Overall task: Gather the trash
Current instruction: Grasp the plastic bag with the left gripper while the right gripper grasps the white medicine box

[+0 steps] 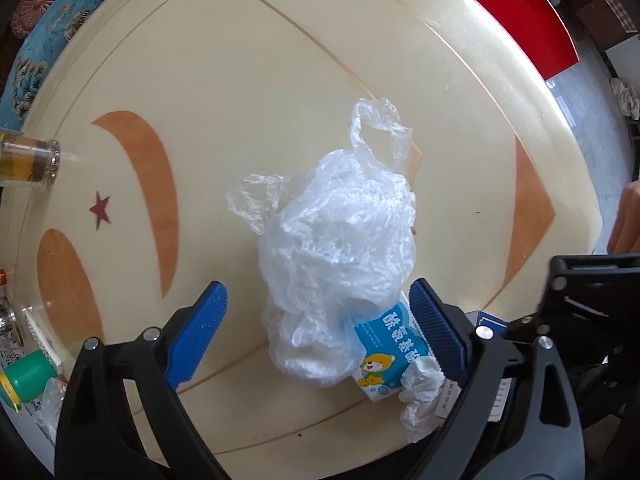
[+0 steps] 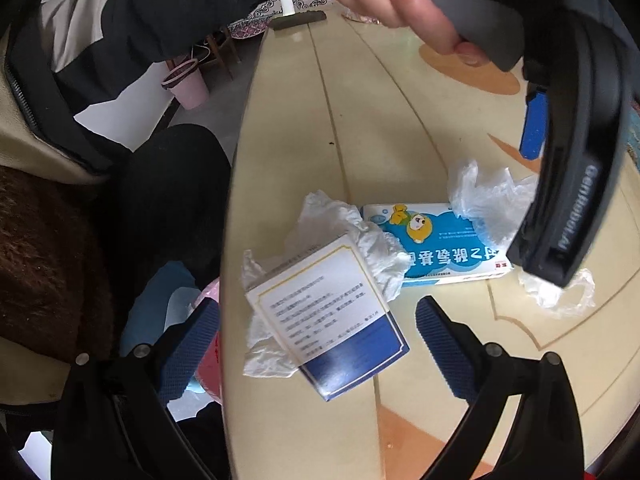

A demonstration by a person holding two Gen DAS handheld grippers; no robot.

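**A:** Trash status: crumpled clear plastic bag [image 1: 336,256] sits mid-table on the cream round table [image 1: 260,80], between the left gripper [image 1: 320,336] pads. Jaws spread wide, nothing clamped. Left pad clear of the bag; right pad at the bag's lower right edge, contact unclear.

**B:** What else is in the pile?

**A:** Light-blue medicine box with a cartoon bear [image 1: 384,352] lies flat, partly under the bag's lower right edge. Crumpled white tissue [image 1: 420,396] beside it, overlapping one corner. From the right wrist view the same bear box [image 2: 432,248] lies flat, and the tissue [image 2: 360,236] bunches between it and a white-and-navy box [image 2: 328,316].

**B:** Right gripper?

**A:** Right gripper [image 2: 316,348] jaws wide open, holding nothing. The white-and-navy box sits between the pads, near the table edge, lying over part of the tissue. No visible pad contact.

**B:** Anything blocking?

**A:** The left gripper body crosses the right wrist view at upper right, over the bag. A bare hand [image 2: 392,4] is on it.

**B:** Other stuff on the table?

**A:** Clear jar with amber contents [image 1: 28,160] at the left edge, green-capped container [image 1: 24,376] lower left. Well apart from the pile.
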